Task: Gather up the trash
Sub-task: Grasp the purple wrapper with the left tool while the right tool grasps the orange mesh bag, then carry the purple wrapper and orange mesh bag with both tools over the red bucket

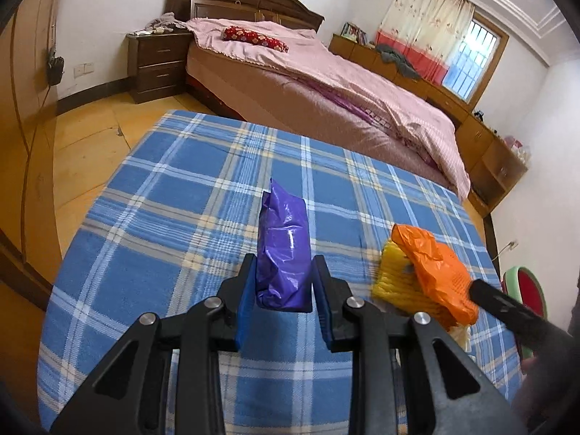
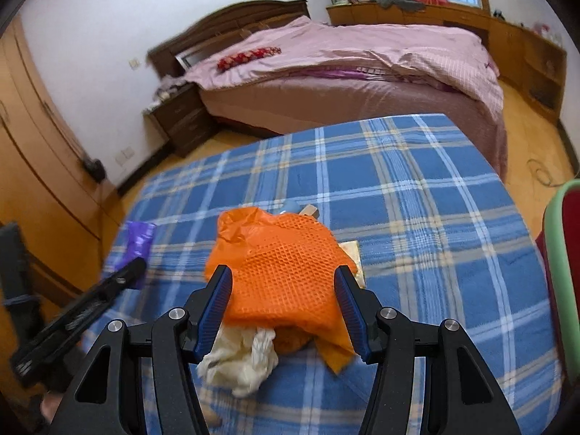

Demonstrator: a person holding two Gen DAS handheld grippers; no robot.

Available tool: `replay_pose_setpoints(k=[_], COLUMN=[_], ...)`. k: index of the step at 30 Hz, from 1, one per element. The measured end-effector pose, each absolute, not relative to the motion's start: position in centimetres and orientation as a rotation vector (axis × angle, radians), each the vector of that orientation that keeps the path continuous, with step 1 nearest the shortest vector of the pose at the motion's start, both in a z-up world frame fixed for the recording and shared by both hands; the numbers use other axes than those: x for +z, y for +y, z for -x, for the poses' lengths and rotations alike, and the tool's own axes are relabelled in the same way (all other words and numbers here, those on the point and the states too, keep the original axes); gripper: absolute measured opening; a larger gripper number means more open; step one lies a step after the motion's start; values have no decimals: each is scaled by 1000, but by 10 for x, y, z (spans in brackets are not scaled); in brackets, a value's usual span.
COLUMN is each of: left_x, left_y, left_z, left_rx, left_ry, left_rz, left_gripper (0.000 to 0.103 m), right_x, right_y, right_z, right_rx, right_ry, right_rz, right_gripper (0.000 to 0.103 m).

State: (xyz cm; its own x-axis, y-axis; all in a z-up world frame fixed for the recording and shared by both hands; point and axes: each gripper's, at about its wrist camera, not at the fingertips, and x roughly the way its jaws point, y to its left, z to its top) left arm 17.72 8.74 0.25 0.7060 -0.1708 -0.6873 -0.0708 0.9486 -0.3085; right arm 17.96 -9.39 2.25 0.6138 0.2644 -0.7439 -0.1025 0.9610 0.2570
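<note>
A: Two grippers in view, both over the blue plaid cloth (image 1: 152, 188). We read the L gripper (image 1: 283, 272) as clamped narrow on the purple plastic bag (image 1: 282, 246); blue pads press both sides, and the bag sticks up and fwd between them.

B: Confirmed. R gripper (image 2: 282, 282) sits at mid width on the orange mesh bundle (image 2: 279, 272). Both pads touch its sides, so we log it as held.

A: Bundle contents?

B: Orange film and net on top, white crumpled paper (image 2: 243, 362) hanging below at the front. From the L wrist cam we also see a yellow net (image 1: 395, 279) under the orange.

A: Position ref?

B: Bundle is just right of the purple bag, near but apart. A small tan box (image 2: 310, 212) lies on the cloth beyond the bundle, partly hidden; we can't tell what it is.

A: Background?

B: Pink-covered bed (image 1: 326, 83) behind the cloth, dark nightstand (image 1: 156, 65) at its left.
</note>
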Motion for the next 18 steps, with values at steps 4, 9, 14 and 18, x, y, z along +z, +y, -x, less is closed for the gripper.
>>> replay_pose_setpoints(k=[4,9,14,18], left_x=[2,3,2,5], left_y=[88,88,87,87], left_z=[-175,-174,-173,-170], left_rx=[-94,-140,-161,-160], left_ry=[783,786,797,781], left_rz=[336,365,392,387], left_gripper=[30,30,30,30], right_x=[13,3,5,15], right_y=[-80,-74,-79,-85], right_z=[-185,-186,-184,-171], right_rx=[180,156,152,171], right_ry=[903,904,887,846], right_rz=[-130,-102,-131,-172], right_gripper=[60,41,24,13])
